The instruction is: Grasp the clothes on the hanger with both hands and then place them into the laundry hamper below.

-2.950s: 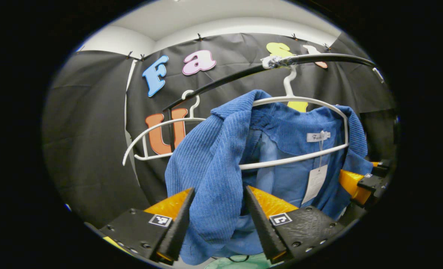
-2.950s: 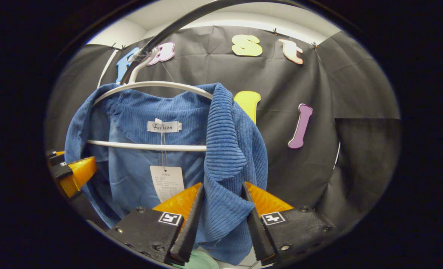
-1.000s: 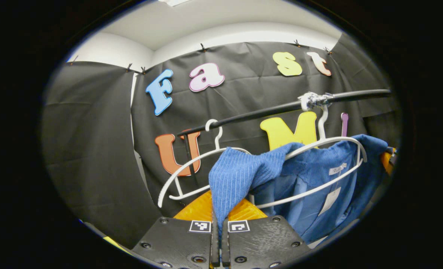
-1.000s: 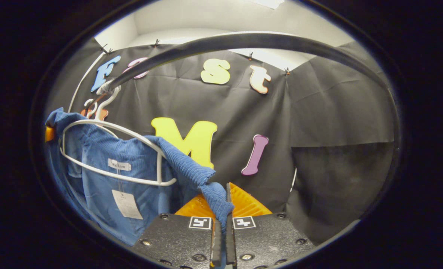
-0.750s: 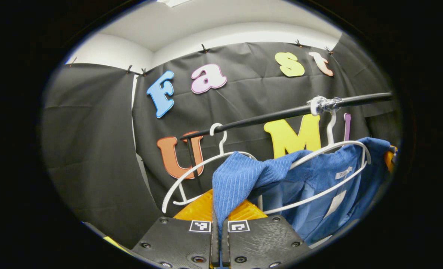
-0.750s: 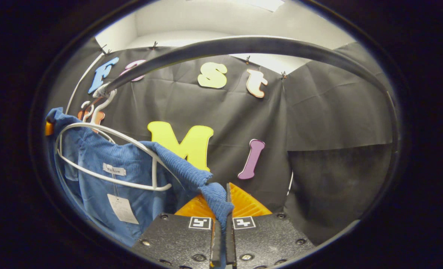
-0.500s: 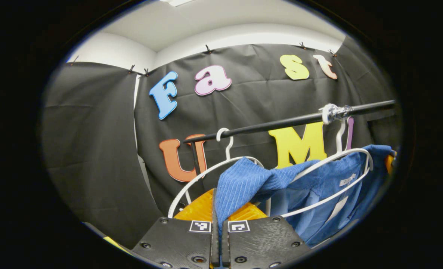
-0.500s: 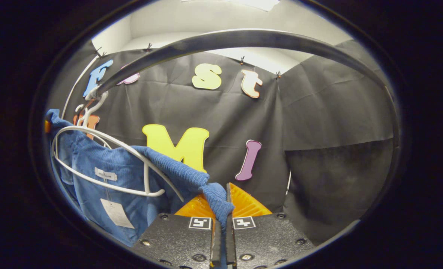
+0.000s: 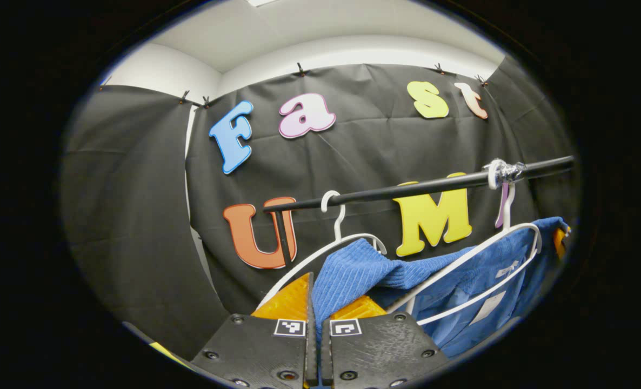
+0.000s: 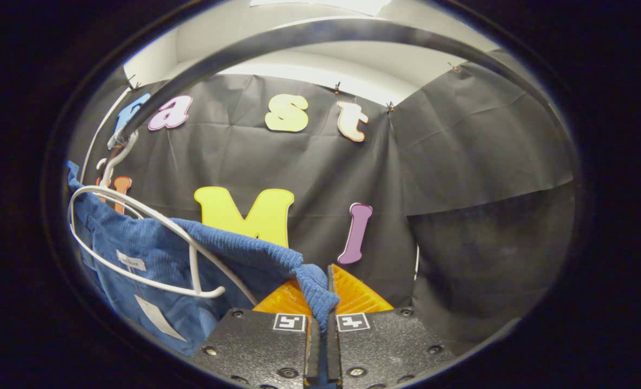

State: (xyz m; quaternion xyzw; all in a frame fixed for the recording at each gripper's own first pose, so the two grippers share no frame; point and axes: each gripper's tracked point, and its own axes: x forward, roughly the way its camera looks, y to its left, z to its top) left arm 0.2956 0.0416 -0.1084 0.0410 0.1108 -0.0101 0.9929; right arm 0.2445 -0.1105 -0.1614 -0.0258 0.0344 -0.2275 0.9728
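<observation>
A blue corduroy garment [image 9: 461,281] is stretched sideways across a white hanger [image 9: 515,237] that hangs from a black rail [image 9: 407,189]. In the left gripper view my left gripper [image 9: 313,302] is shut on one shoulder fold of the garment at the bottom centre. In the right gripper view my right gripper [image 10: 326,294] is shut on the other shoulder fold of the garment [image 10: 153,254], with the white hanger [image 10: 137,237] at the left. The cloth runs taut from each gripper to the hanger. A paper tag [image 10: 155,319] dangles inside the garment.
A second, bare white hanger [image 9: 334,227] hangs on the rail just left of the garment. The rail's upright post [image 9: 284,237] stands behind my left gripper. In the right gripper view the black rail [image 10: 326,35] arcs overhead. Black cloth walls close the booth.
Both grippers closed on the garment's shoulders between three seconds and one second ago. Since then they have pulled outward, stretching the cloth off the hanger's ends; the hanger has shifted toward each view's edge.
</observation>
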